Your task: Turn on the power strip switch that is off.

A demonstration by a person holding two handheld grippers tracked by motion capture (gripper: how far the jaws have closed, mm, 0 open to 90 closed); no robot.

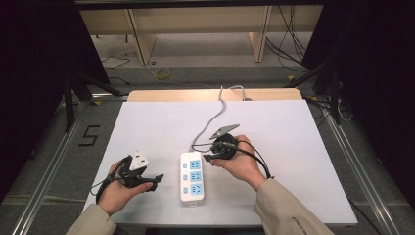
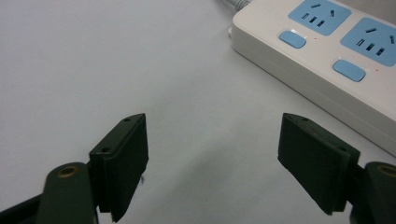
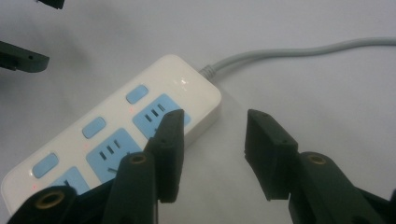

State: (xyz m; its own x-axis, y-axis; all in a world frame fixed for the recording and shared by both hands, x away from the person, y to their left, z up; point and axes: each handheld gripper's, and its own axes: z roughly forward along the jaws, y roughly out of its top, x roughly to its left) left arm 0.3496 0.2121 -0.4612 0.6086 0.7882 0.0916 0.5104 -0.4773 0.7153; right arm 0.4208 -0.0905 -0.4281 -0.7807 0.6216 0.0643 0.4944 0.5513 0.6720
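White power strip [image 1: 191, 177] lies between spread left gripper [image 1: 157, 180] and right gripper [image 1: 209, 158]

A black "5" [image 1: 89, 135] was marked on the grey floor [image 1: 58, 147] left of the table. Small dark print ran along the right sleeve [image 1: 288, 210], too small to read. The power strip [image 1: 191, 177] carried no legible text.

power strip [image 1: 191, 177]: white body, light-blue sockets and switch buttons, small red indicator dots, beside the left jaws | cord [image 1: 211, 119]: grey, beyond the right jaws | jaws: matte black, brass-coloured screw inserts | table [image 1: 293, 147]: plain white | sleeves [image 1: 288, 210]: beige
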